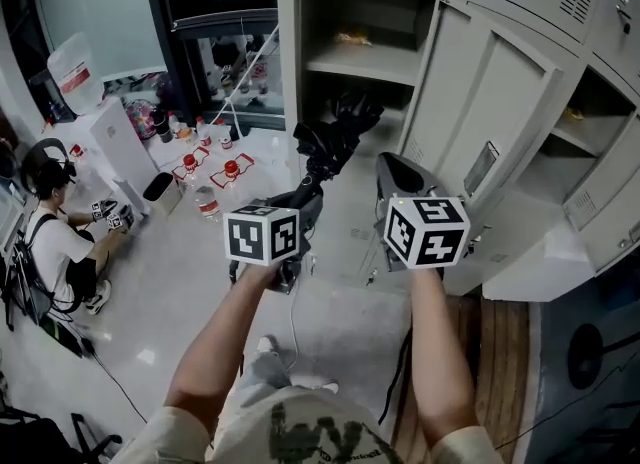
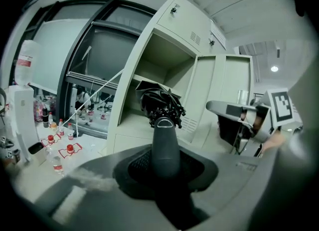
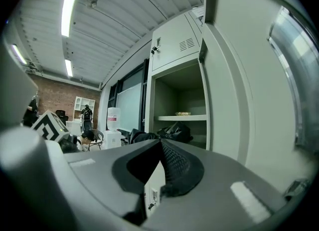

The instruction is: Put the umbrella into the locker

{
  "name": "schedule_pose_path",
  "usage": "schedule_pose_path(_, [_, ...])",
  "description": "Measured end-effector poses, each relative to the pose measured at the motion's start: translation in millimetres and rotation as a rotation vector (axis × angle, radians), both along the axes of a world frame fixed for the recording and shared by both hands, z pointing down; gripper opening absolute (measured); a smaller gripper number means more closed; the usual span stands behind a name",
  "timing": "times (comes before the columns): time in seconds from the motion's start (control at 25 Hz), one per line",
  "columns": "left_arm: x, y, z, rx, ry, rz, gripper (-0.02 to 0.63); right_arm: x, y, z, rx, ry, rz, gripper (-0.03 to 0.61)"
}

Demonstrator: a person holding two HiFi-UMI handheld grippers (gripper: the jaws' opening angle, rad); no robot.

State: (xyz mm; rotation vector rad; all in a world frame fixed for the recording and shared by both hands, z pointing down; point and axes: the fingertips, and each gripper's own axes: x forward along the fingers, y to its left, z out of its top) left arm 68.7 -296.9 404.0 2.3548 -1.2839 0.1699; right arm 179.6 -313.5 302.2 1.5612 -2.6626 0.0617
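A black folded umbrella (image 1: 335,130) is held by its handle (image 2: 165,143) in my left gripper (image 1: 306,200), which is shut on it. The bunched canopy (image 2: 159,104) points into the open locker compartment (image 1: 360,62), below its shelf. In the right gripper view the canopy (image 3: 172,131) shows at the compartment's mouth under the shelf. My right gripper (image 1: 393,170) hovers just right of the umbrella, close to the open locker door (image 1: 485,102). Its jaws rest together with nothing between them (image 3: 162,150). The left gripper view shows the right gripper (image 2: 234,111) beside the door.
A small item lies on the locker's upper shelf (image 1: 352,40). A person (image 1: 55,242) sits on the floor at the left. Water bottles (image 1: 205,202) and a white dispenser (image 1: 112,142) stand on the floor near the locker. Another open locker door (image 1: 545,252) juts out at right.
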Motion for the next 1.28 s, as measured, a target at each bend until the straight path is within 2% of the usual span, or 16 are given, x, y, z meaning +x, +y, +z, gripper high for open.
schedule_pose_path(0.4, [15.5, -55.1, -3.5, -0.007, -0.074, 0.023, 0.112, 5.4, -18.8, 17.0, -0.020, 0.005, 0.020, -0.002])
schedule_pose_path(0.8, [35.4, -142.4, -0.2, -0.026, -0.113, 0.087, 0.114, 11.3, -74.8, 28.3, -0.040, 0.016, 0.083, -0.002])
schedule_pose_path(1.28, [59.0, -230.3, 0.3, -0.045, -0.203, 0.145, 0.117, 8.0, -127.0, 43.7, -0.068, 0.017, 0.120, -0.002])
